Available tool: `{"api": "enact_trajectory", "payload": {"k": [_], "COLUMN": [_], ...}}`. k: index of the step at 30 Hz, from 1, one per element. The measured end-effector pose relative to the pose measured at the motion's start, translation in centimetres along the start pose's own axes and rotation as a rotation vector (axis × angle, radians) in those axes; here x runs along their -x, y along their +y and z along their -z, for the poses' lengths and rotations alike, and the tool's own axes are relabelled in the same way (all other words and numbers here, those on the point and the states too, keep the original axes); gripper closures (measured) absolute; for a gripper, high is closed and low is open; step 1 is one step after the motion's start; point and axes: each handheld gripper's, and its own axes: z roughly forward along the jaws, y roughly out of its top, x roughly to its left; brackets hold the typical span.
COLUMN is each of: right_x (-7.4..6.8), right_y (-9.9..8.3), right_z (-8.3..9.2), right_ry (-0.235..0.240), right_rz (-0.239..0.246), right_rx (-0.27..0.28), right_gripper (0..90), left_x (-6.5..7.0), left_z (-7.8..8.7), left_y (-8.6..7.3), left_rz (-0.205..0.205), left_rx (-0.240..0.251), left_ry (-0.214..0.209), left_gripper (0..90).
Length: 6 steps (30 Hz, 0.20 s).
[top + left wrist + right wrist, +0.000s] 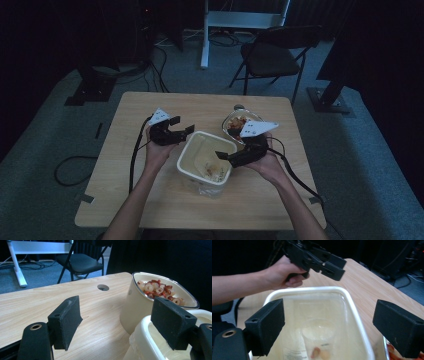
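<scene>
While both hands hover over the bench point(125, 165), the high view has the left tongs point(186, 131) just beside the tub's point(186, 170) far-left corner, jaws apart and gripping nothing, and the right tongs point(223, 155) reaching in over the tub's right rim, with nothing between their jaws. That white tub sits mid-bench, a clear cup point(207, 161) lying inside it, and the bowl point(229, 123) of cereal rings stands just behind its right side. A folding chair point(272, 55) waits beyond the bench on the carpet. Over to the left gripper view: the left tongs point(117, 317) gape wide, bare wood between the pads, the tub point(142, 337) at lower right and the bowl point(132, 307) touching or very nearly touching it, heaped with red and pale rings point(157, 288). Now the right gripper view: the right tongs point(327, 326) stand open above the tub point(312, 291), empty, looking down on the cup point(319, 332) with a couple of bits at the bottom, while the left tongs point(335, 267) hang open past the far rim.
</scene>
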Motion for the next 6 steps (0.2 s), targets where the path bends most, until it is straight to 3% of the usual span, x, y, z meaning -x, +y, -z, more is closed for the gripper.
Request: {"api": "enact_trajectory", "payload": {"k": [6], "right_x": [0.22], "right_y": [-0.24], "right_z": [0.60], "right_ry": [-0.022], "right_rz": [-0.002], "right_rx": [0.011], "right_gripper": [10.7], "left_x": [-0.04], "left_z": [0.02], "left_y": [0.01], "left_rz": [-0.001], "left_rx": [0.001], "left_ry": [0.000], "left_gripper": [24.6]}}
